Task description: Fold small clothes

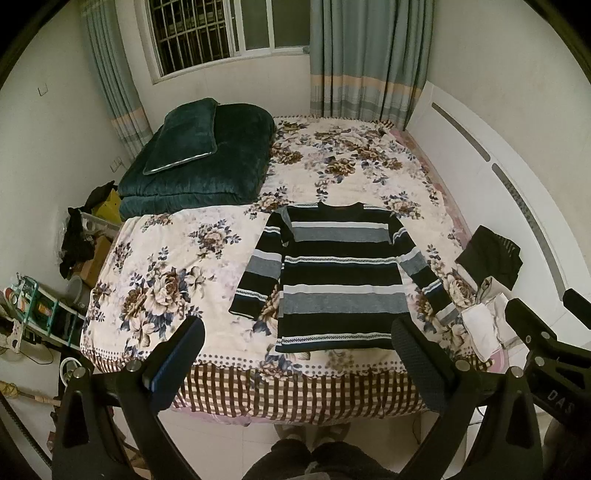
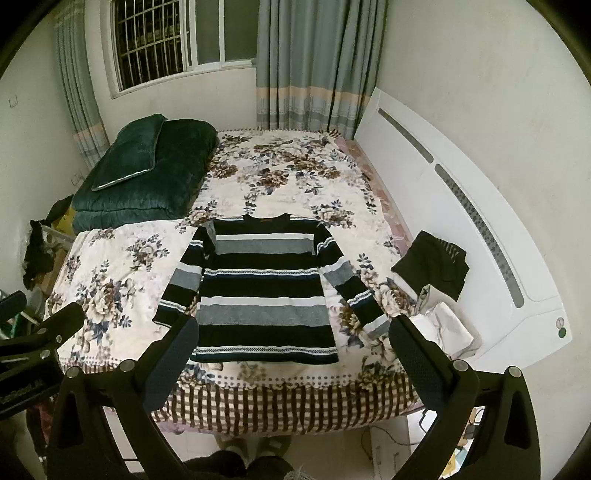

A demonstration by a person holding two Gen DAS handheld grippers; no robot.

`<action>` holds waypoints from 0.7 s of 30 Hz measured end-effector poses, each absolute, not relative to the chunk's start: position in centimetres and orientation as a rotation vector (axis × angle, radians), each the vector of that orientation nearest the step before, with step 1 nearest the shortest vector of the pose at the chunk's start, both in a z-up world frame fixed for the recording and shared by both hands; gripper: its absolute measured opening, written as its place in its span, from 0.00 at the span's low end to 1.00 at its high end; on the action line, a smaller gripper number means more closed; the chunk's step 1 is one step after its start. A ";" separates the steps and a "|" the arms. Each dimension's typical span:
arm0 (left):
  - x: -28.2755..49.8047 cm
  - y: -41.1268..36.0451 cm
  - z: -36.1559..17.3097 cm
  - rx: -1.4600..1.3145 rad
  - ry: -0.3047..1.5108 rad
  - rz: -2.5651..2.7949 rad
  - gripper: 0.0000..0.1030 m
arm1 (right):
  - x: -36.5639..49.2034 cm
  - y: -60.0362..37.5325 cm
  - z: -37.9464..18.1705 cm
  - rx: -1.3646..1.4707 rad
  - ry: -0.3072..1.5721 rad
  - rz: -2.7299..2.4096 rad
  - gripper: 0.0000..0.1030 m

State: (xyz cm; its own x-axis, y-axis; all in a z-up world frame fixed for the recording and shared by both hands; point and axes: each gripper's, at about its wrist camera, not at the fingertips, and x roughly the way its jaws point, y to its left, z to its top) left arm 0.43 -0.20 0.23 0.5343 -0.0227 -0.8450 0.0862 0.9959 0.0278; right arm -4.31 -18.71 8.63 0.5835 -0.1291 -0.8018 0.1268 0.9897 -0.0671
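Left wrist view: the left tongs (image 1: pixel 297 354) hang above the bed's near edge with both fingers spread wide and nothing between them. In the right wrist view the right tongs (image 2: pixel 291 350) stand just as wide apart, also empty. One striped sweater (image 1: pixel 341 273) lies flat on the floral bedspread (image 1: pixel 155 266), collar toward the window (image 1: pixel 225 29), its two sleeves angled out and down, hem near the bed's front edge. To its right sit one folded black garment (image 2: pixel 432 264) and a pale crumpled heap (image 2: pixel 448 325), perhaps more than one piece; the view is too warped to count. At the far left corner, one dark green quilt (image 1: pixel 207 173) carries one matching pillow (image 1: pixel 183 138).
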 end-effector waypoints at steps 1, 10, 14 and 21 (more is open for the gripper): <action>0.7 -0.2 0.4 0.070 1.004 -0.066 1.00 | -4.3 -18.7 8.7 -0.003 0.935 -0.149 1.00; 1.0 -0.8 0.7 0.067 0.996 -0.065 1.00 | -4.2 -18.2 10.9 -0.007 0.921 -0.150 1.00; 0.8 -0.6 0.6 0.066 0.994 -0.067 1.00 | -4.3 -18.3 10.8 -0.007 0.919 -0.150 1.00; 1.2 -1.3 1.4 0.064 0.989 -0.069 1.00 | -4.3 -18.4 10.9 -0.007 0.913 -0.149 1.00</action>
State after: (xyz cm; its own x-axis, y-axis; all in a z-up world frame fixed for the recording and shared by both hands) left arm 1.18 -1.32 1.43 0.5478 -0.0296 -0.8361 0.0875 0.9959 0.0221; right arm -4.28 -18.42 10.90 0.6017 -0.1320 -0.7877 0.1258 0.9896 -0.0697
